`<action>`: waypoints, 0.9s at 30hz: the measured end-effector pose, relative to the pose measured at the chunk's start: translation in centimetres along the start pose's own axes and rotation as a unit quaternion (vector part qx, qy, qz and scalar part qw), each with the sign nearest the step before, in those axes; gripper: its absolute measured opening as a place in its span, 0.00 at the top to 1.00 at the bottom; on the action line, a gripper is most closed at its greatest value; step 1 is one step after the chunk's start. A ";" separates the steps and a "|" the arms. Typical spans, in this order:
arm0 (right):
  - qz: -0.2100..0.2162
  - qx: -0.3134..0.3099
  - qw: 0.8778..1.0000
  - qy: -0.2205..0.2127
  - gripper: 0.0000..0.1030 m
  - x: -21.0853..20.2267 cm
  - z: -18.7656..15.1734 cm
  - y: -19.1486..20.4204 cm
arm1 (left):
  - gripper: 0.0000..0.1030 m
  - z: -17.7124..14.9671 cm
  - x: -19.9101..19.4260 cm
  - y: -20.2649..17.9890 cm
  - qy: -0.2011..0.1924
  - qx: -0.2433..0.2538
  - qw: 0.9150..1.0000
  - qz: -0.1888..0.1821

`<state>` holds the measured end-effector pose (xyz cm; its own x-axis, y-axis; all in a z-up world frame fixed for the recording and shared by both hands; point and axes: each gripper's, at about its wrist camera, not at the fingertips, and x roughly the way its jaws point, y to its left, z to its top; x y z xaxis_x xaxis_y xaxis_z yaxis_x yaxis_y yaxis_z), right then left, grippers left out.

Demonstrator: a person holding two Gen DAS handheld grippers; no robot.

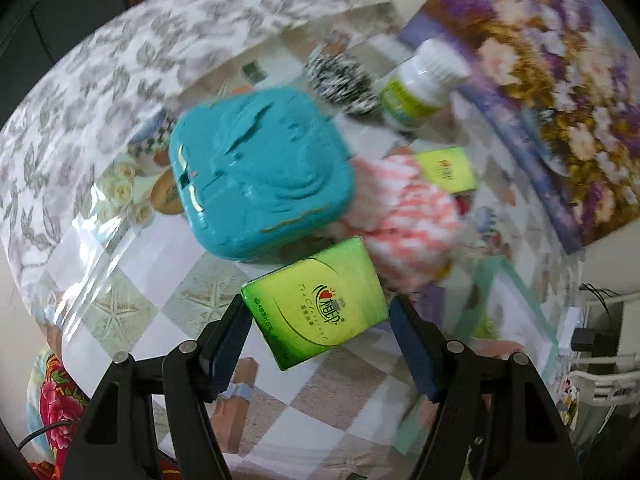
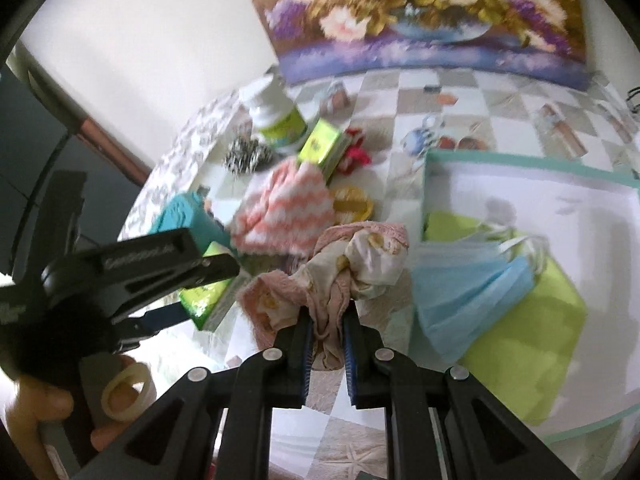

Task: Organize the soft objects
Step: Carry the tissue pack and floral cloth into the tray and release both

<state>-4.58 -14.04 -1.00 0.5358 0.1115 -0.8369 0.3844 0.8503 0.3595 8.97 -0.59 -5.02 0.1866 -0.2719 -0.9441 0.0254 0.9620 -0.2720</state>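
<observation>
My left gripper [image 1: 318, 316] is shut on a green tissue pack [image 1: 316, 304], a finger pressing on each side, and the pack hangs tilted above the checkered table [image 1: 168, 280]. Beyond it lie a teal box [image 1: 260, 172] and a pink-and-white striped cloth [image 1: 400, 216]. My right gripper [image 2: 326, 320] is shut on a crumpled pink and cream cloth [image 2: 352, 264], held up beside a white box with a teal rim [image 2: 532, 168]. Inside that box lie a blue face mask [image 2: 472, 292] and a green cloth [image 2: 532, 344].
At the back of the table stand a white bottle with a green label [image 2: 276, 116], a steel scouring ball [image 2: 246, 156], a second green pack [image 2: 322, 144], a red item [image 2: 356, 152] and a yellow item [image 2: 352, 202]. A floral painting [image 2: 420, 12] leans against the wall.
</observation>
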 end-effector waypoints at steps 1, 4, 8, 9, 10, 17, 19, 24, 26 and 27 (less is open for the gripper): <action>-0.001 0.007 1.000 -0.010 0.86 -0.6 0.1 -0.4 | 0.30 -0.1 -0.4 -0.4 -0.008 0.009 1.000 0.000; -0.027 0.030 0.999 -0.036 0.86 -2.1 0.7 -1.8 | 0.30 -0.4 -1.4 -1.6 -0.028 0.039 0.999 -0.006; -0.115 0.059 0.990 -0.052 0.86 -3.4 1.0 -4.7 | 0.30 -2.1 -3.2 -4.2 -0.044 0.093 0.994 -0.020; -0.131 0.070 0.988 -0.051 0.86 -3.5 1.0 -5.6 | 0.30 -2.3 -3.4 -4.6 -0.044 0.103 0.993 -0.024; -0.144 0.085 0.985 -0.049 0.86 -3.8 1.0 -6.6 | 0.30 -2.8 -4.0 -4.9 -0.043 0.118 0.992 -0.029; -0.194 0.205 0.959 -0.035 0.86 -5.6 -0.2 -14.2 | 0.30 -7.0 -4.2 -9.5 -0.038 0.220 0.974 -0.033; -0.204 0.228 0.951 -0.032 0.86 -6.2 -0.7 -15.9 | 0.30 -8.3 -3.9 -10.8 -0.035 0.249 0.967 -0.031; -0.227 0.271 0.935 -0.029 0.86 -7.2 -1.9 -18.5 | 0.30 -11.2 -3.0 -14.0 -0.025 0.320 0.946 -0.038; -0.231 0.282 0.931 -0.027 0.85 -7.4 -2.3 -19.3 | 0.30 -12.1 -2.5 -14.8 -0.014 0.336 0.941 -0.043; -0.232 0.285 0.930 -0.025 0.85 -7.4 -2.4 -19.4 | 0.30 -12.8 -2.3 -15.3 -0.011 0.348 0.936 -0.046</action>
<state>-17.86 -30.14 -2.76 0.2416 -0.2359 -0.9412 0.9116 0.3877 0.1368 -4.38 -15.00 -1.04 0.1718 -0.3610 -0.9166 0.6754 0.7205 -0.1571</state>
